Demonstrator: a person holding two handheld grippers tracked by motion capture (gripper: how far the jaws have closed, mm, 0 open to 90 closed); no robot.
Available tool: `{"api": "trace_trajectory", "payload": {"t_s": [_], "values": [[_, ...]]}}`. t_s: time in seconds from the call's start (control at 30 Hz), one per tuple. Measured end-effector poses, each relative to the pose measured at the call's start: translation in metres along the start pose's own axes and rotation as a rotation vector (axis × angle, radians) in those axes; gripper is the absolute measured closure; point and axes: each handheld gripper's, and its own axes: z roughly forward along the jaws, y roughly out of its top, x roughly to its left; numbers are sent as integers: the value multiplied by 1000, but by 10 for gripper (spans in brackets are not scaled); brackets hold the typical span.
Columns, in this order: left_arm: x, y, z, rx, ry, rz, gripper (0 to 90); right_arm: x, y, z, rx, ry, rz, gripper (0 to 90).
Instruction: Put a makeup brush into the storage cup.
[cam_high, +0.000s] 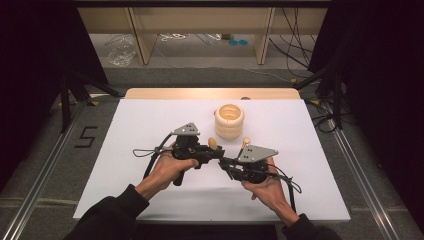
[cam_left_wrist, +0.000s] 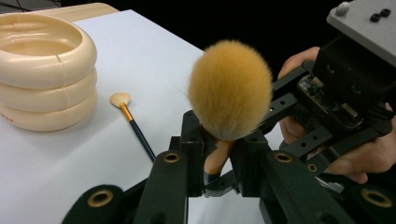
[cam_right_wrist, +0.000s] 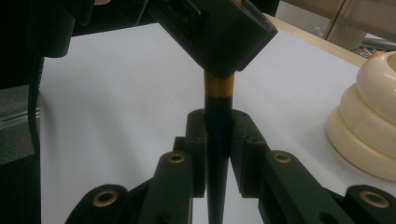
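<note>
A large makeup brush with a fluffy orange-tan head (cam_left_wrist: 231, 88) and a dark handle (cam_right_wrist: 218, 140) is held above the white table between both grippers. My left gripper (cam_left_wrist: 222, 140) is shut on its orange neck just below the bristles. My right gripper (cam_right_wrist: 219, 116) is shut on the dark handle below the gold band. In the high view the left gripper (cam_high: 218, 153) and right gripper (cam_high: 226, 162) meet tip to tip at the table's middle, with the brush head (cam_high: 213, 143) sticking up by them.
A cream ringed holder (cam_high: 229, 121) stands behind the grippers, open at the top. A small thin brush (cam_left_wrist: 130, 121) with a pale tip lies on the white table (cam_high: 150, 130) beside the holder. The person's hand (cam_left_wrist: 303, 130) grips the right gripper's body.
</note>
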Motion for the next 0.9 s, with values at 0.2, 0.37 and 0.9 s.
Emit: {"api": "trace_trajectory", "payload": {"t_s": [0.2,0.37,0.9], "values": [[0,1,1,0,-4,5,766,0,1,-1,1,-1,-2,792],[0,0,1,1,-9,-4,765,0,1,-2,2,0,-2,793],[-1,1,-14,12,45,51,338,-3,0,-4,-9,-10,14,793]]}}
